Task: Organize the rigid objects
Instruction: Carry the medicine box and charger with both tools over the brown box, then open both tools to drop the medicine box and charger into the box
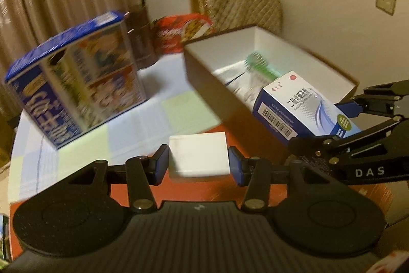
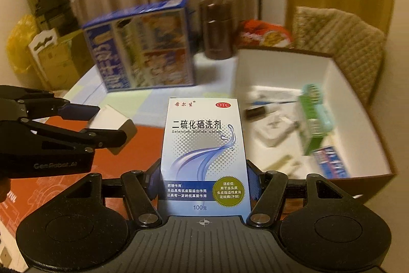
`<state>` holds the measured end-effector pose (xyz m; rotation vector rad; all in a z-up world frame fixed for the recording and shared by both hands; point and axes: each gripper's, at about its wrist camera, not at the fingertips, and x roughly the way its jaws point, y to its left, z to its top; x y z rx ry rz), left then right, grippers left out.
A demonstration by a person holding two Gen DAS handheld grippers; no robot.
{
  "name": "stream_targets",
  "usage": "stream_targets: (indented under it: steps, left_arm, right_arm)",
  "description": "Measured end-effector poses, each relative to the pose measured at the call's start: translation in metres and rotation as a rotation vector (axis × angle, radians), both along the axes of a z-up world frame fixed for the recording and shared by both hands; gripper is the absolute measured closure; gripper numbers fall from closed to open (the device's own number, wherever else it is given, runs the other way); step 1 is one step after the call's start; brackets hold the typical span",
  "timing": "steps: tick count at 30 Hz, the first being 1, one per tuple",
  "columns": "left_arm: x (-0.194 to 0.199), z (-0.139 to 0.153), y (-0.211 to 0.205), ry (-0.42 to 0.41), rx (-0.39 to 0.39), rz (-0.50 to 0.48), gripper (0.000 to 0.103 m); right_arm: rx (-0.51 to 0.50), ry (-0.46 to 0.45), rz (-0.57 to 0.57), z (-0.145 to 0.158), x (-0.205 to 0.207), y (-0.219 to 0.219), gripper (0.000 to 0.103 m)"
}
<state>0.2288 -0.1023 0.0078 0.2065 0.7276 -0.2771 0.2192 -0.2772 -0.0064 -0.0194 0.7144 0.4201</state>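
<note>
While several small items already lie inside the open white-lined cardboard box (image 2: 332, 73), two more are only on their way there, so the sorting looks about midway to me. The right gripper (image 2: 204, 178) clamps a tall blue-and-white lotion carton (image 2: 204, 152), crisp-edged and undented, held just beside the box's near wall. The left gripper (image 1: 199, 163) pinches a plain white rectangular block (image 1: 198, 156) above the red tabletop (image 1: 199, 191), short of the box. A large blue printed carton (image 1: 76, 83), a dark brown jar (image 2: 217, 30) and a red snack bag (image 1: 179, 30) stand unsorted on the pale checked cloth (image 1: 143, 127).
</note>
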Motion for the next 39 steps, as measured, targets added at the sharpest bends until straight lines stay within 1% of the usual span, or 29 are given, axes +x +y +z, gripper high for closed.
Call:
stream_targets:
  steps: [8,17,22,27,39]
  left_arm:
    - [0.028,0.010,-0.065,-0.003,-0.019,-0.063,0.058]
    - [0.062,-0.001,-0.121,0.042,-0.004,-0.086,0.058]
    - [0.085,-0.013,-0.136,0.075,0.019,-0.085,0.058]
    - [0.104,-0.024,-0.141,0.112,0.029,-0.074,0.058]
    - [0.134,-0.050,-0.150,0.183,0.074,-0.066,0.058]
  right_arm:
    - [0.004,-0.017,-0.079,0.012,0.028,-0.064,0.042]
    - [-0.007,-0.013,-0.096,0.011,0.061,-0.113,0.042]
    - [-0.016,0.007,-0.112,0.001,0.087,-0.133,0.042]
    - [-0.020,0.035,-0.126,-0.009,0.109,-0.144,0.042]
    - [-0.036,0.098,-0.112,-0.032,0.143,-0.149,0.042]
